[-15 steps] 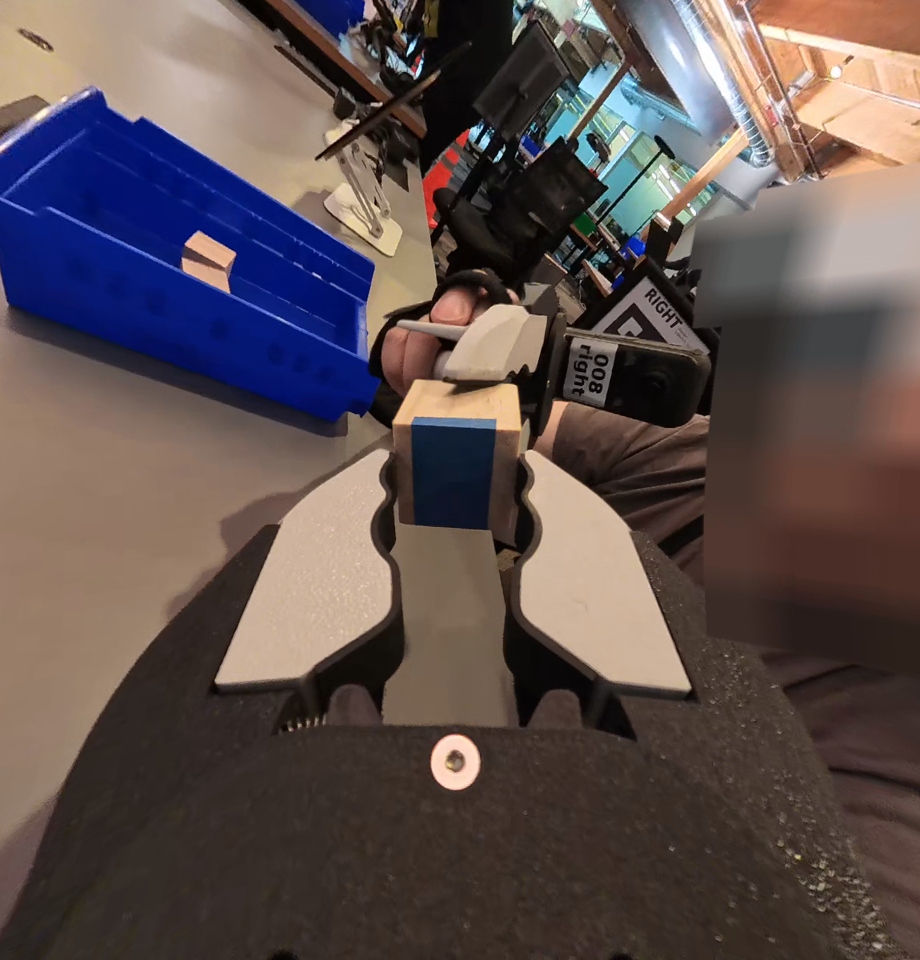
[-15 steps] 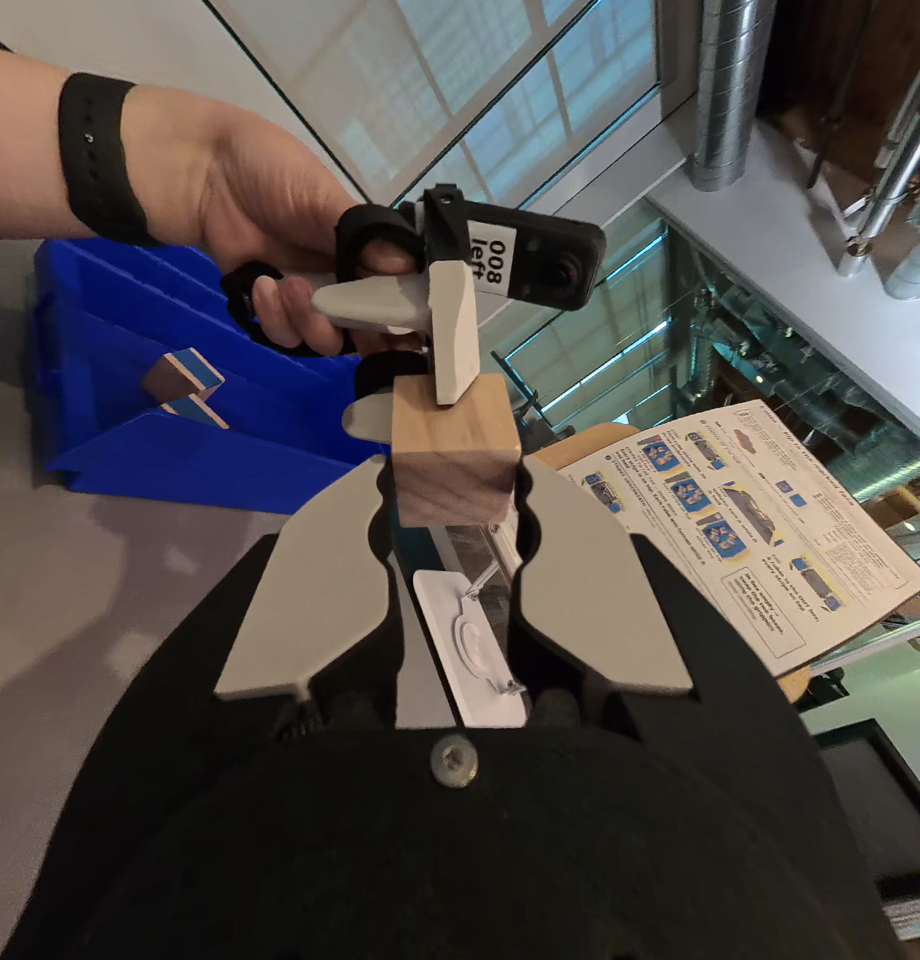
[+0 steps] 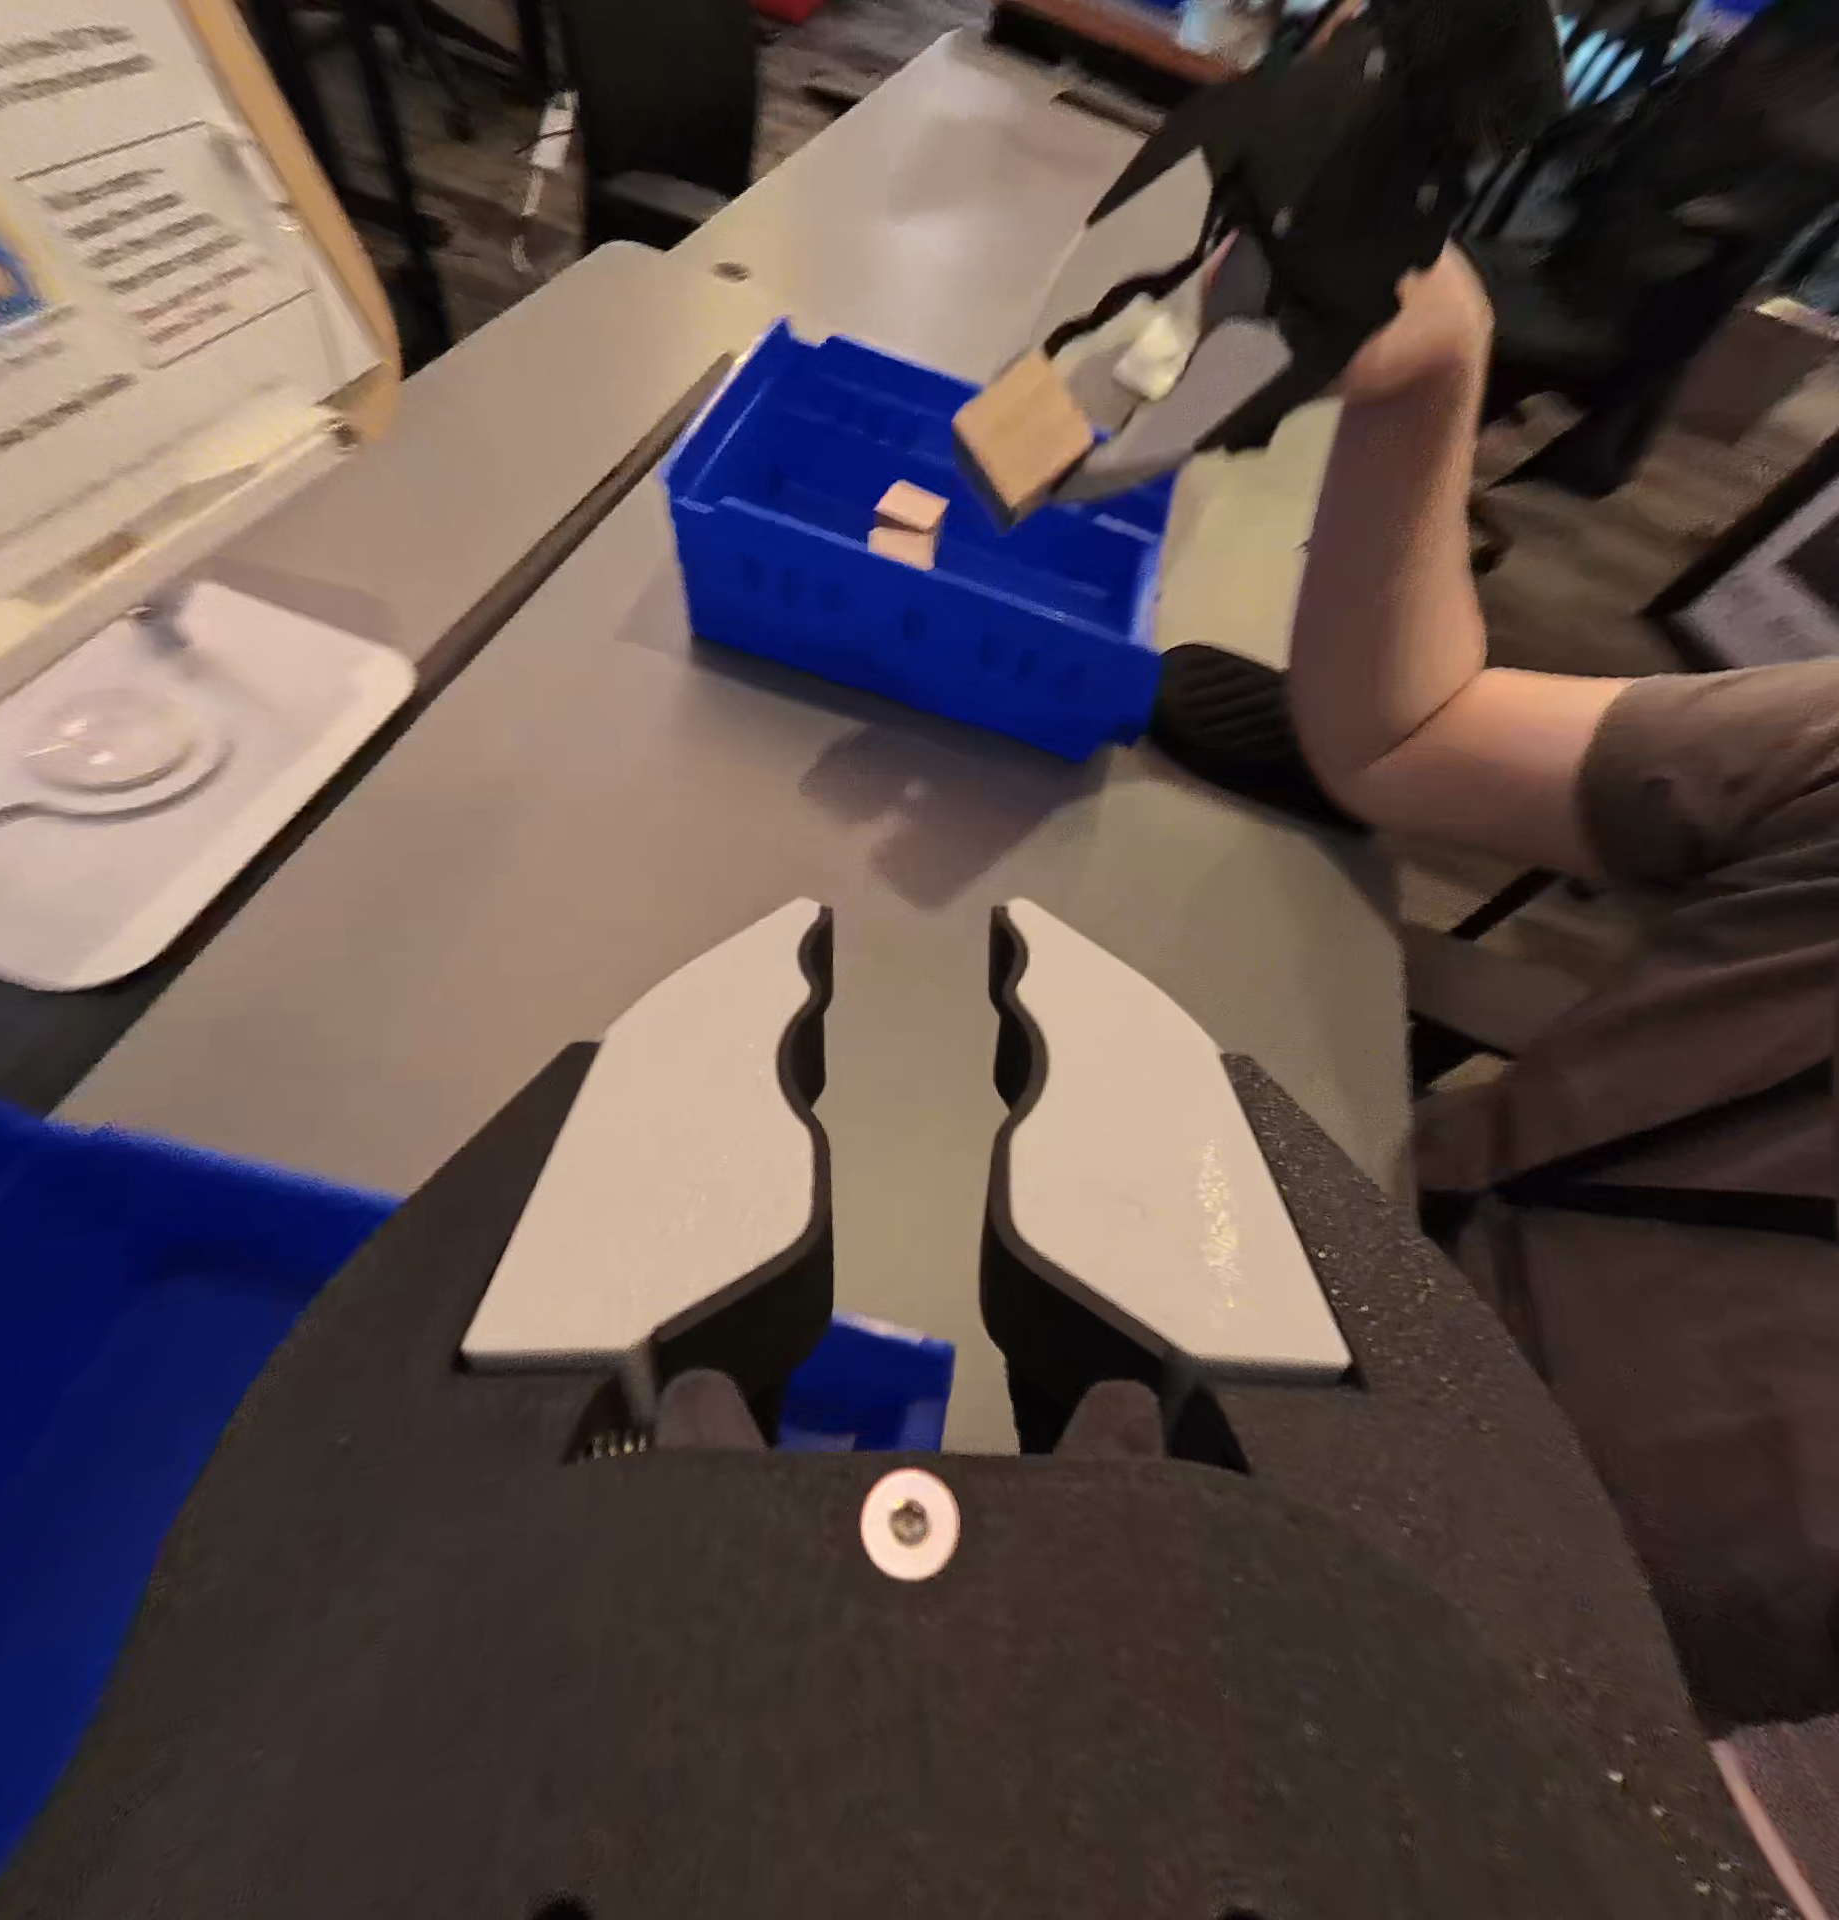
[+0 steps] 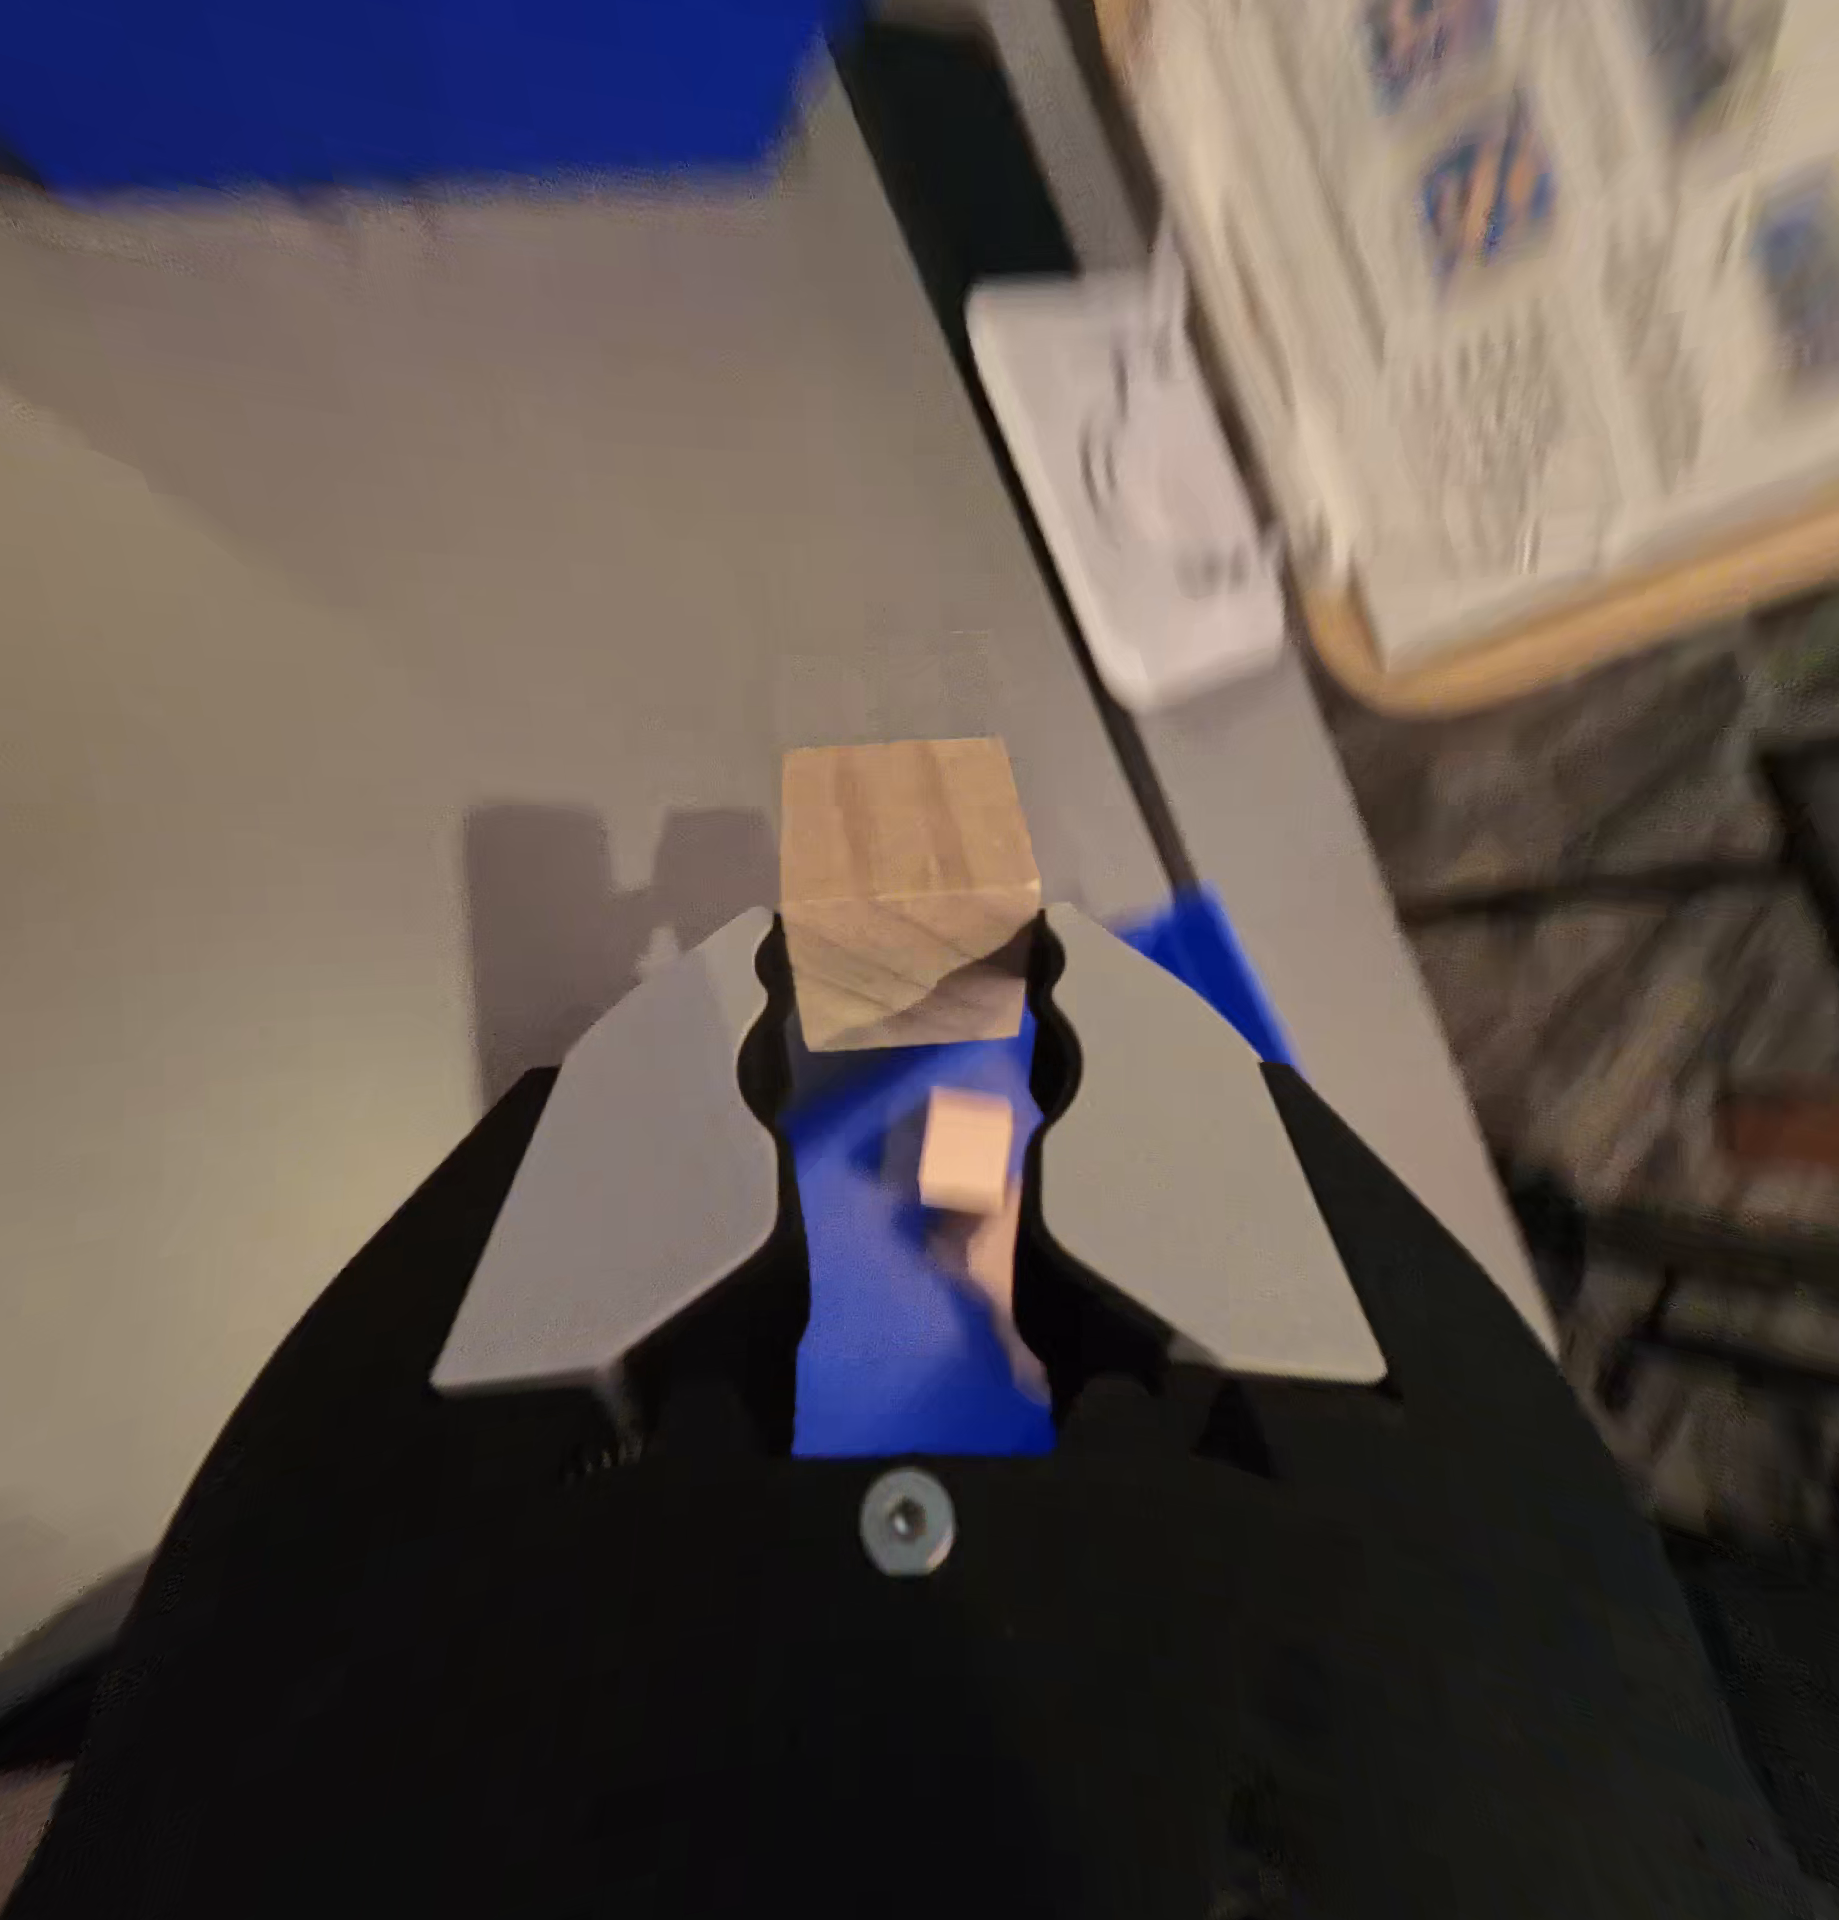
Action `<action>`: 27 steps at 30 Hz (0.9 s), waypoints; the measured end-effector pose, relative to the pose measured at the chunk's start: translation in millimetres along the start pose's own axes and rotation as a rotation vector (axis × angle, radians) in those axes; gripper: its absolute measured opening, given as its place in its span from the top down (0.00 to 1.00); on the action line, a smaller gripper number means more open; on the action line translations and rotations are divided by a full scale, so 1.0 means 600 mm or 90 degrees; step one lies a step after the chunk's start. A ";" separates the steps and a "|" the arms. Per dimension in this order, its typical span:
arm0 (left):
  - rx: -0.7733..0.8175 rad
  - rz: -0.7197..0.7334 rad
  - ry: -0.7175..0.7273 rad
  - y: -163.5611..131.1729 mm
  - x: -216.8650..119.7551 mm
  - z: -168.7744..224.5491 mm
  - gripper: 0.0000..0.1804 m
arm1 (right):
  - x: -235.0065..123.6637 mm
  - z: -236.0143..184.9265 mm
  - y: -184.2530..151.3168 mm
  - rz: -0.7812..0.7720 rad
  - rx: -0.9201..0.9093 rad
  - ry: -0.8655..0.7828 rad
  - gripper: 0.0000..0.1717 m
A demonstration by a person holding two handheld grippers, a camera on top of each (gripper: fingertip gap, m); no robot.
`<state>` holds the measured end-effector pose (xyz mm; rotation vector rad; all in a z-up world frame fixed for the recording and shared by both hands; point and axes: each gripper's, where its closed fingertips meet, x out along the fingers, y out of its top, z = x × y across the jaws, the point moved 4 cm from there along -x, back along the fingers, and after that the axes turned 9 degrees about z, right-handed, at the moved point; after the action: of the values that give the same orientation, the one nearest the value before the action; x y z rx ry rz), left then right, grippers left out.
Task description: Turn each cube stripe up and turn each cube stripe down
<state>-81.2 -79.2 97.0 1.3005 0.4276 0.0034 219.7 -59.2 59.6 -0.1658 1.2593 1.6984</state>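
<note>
We hold wooden cube (image 4: 910,894) in right gripper (image 4: 907,935), pads pressed on both sides, above blue bin (image 3: 925,623); no stripe visible on faces shown. Left gripper (image 3: 910,925) empty, fingers parted over grey table (image 3: 582,831). Two more cubes (image 3: 907,525) lie stacked in bin. We judge task partway: held cube not yet set down, binned cubes' stripe sides unclear. Cube pale, grained, sharp-edged; bin glossy moulded plastic; fingers matte grey, wavy black pads.
</note>
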 end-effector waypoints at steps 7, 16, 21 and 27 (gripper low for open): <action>-0.011 -0.113 0.181 -0.045 -0.071 -0.045 0.78 | -0.019 0.043 -0.269 -0.401 0.295 0.061 0.74; -0.042 -0.222 0.352 -0.097 -0.138 -0.102 0.78 | 0.015 0.037 -0.368 -0.550 0.398 0.113 0.74; -0.060 -0.321 0.389 -0.138 -0.151 -0.118 0.78 | 0.031 0.049 -0.395 -0.594 0.410 0.076 0.74; -0.062 -0.426 0.353 -0.184 -0.128 -0.134 0.75 | 0.049 0.052 -0.392 -0.568 0.435 0.080 0.72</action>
<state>-202.8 -53.4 1.2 0.9962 1.3057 -0.1774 394.7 -19.8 -98.5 -0.3569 1.4785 0.4720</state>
